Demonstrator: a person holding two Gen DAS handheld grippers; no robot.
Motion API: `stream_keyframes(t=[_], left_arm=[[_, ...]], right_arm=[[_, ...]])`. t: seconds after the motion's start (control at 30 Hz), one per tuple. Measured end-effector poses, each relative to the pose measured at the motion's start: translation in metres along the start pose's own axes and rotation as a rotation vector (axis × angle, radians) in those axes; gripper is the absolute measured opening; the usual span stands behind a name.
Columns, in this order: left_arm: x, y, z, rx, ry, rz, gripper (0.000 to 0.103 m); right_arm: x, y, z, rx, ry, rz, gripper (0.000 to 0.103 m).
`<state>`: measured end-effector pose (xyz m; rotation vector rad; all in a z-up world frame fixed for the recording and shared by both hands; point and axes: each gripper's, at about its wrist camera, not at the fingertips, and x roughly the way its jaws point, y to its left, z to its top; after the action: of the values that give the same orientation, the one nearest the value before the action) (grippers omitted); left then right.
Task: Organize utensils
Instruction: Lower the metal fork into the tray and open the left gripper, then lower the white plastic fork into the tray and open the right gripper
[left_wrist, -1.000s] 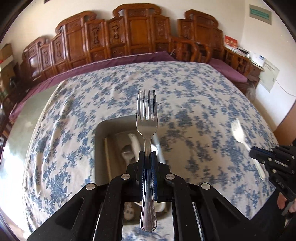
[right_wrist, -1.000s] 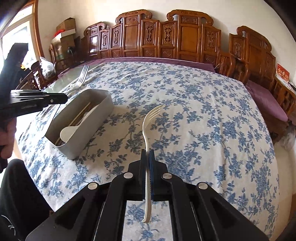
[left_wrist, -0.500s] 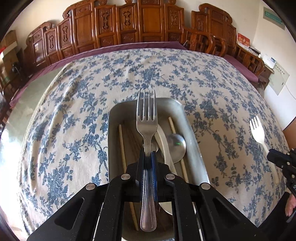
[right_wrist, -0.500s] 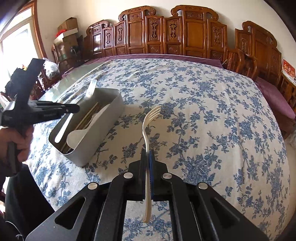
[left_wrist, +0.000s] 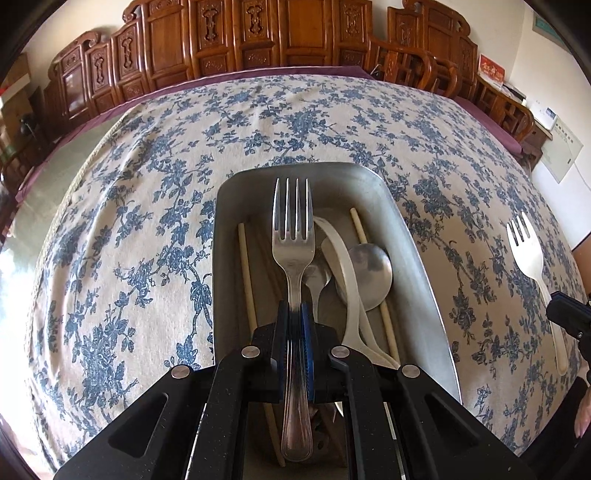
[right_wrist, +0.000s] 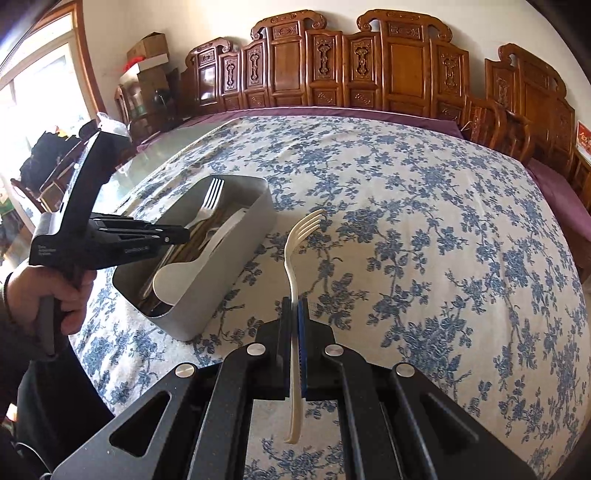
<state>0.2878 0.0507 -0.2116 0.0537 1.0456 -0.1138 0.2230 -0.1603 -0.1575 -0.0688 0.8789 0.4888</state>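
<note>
Now your metal fork (left_wrist: 293, 236) hangs over the grey utensil bin (left_wrist: 417, 258), pinched tight in your left tool (left_wrist: 295, 332); release it among the spoons. Your right tool (right_wrist: 293, 325) grips the white plastic fork (right_wrist: 295, 258) beside the bin, above the counter (right_wrist: 424, 221), next in line.

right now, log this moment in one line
left gripper: shut on metal fork, over bin | right gripper: shut on white fork

Carved wood and blue flowers

A blue-flowered cloth (right_wrist: 424, 229) covers the counter across mid-frame; carved wooden chair backs (right_wrist: 332, 62) line the top edge, cardboard boxes (right_wrist: 147, 48) sit upper left by a bright window (right_wrist: 40, 96), and a white wall panel (left_wrist: 561, 153) hangs far right.
</note>
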Motion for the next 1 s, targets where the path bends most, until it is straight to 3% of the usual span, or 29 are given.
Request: stream_keyframes(t=[0.27, 0.8, 0.9, 1.0], left_arm=[[-0.006, 0.003, 0.001, -0.003, -0.007, -0.007, 0.007], [-0.073, 0.036, 0.004, -0.006, -0.126, 0.007, 0.009], [-0.081, 0.043, 0.001, -0.008, -0.142, 0.016, 0.017], [-0.085, 0.051, -0.002, -0.012, -0.15, 0.022, 0.018]], right_arm=[[0.006, 0.01, 0.012, 0.001, -0.005, 0.011, 0.004], [0.046, 0.065, 0.063, 0.04, -0.004, 0.119, 0.004], [0.059, 0.076, 0.073, 0.058, 0.003, 0.138, 0.004], [0.073, 0.084, 0.08, 0.085, 0.016, 0.156, 0.004]])
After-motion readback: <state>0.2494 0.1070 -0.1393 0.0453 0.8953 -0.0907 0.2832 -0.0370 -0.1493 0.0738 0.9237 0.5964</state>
